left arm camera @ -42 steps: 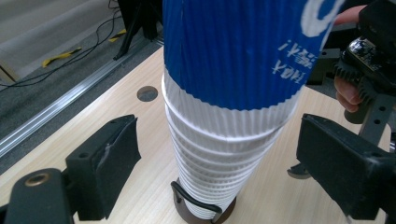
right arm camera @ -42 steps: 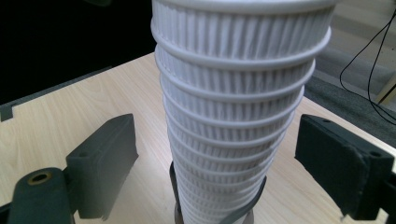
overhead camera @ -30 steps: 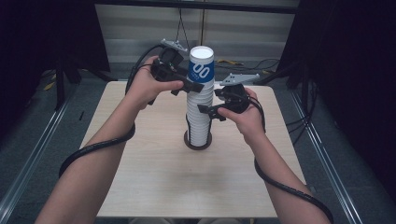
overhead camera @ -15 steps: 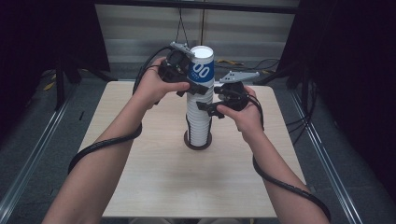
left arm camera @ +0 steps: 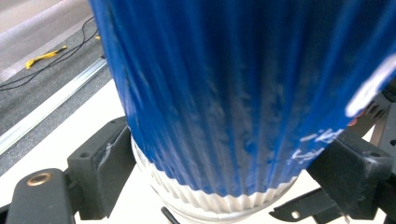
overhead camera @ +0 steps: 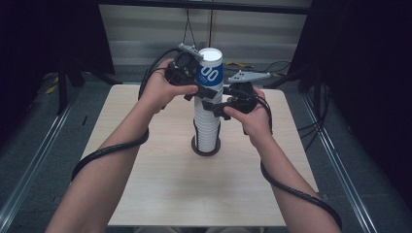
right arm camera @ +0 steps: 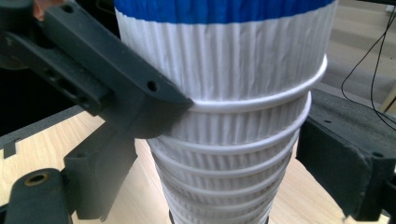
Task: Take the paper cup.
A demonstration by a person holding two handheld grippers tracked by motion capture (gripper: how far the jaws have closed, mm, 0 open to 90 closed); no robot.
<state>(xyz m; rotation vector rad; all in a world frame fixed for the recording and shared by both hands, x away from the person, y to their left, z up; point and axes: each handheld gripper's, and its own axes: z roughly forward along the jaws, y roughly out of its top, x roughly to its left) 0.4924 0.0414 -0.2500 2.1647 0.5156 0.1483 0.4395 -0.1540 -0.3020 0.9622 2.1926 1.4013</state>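
Note:
A tall stack of white ribbed paper cups (overhead camera: pixel 206 131) stands on a dark round base (overhead camera: pixel 206 149) in the middle of the table. Its top cup is blue (overhead camera: pixel 210 73) with white lettering. My left gripper (overhead camera: pixel 206 92) comes in from the left, and its jaws have just been closing on the blue cup's (left arm camera: pixel 233 93) lower part, a pad against each side. Just below it, my right gripper (overhead camera: pixel 210 108) is shut on the white stack (right arm camera: pixel 233 140), one jaw on either side. One of the left gripper's fingers (right arm camera: pixel 116 79) crosses the right gripper view at the upper left.
The light wooden table (overhead camera: pixel 145 184) has bare room all around the stack. Black cables trail from both grippers along the forearms. Metal rails and loose cables lie on the floor to both sides and behind the table.
My left hand has shifted slightly right, toward the stack, and its gripper has drawn in around the blue cup. The right hand and the stack have stayed put.

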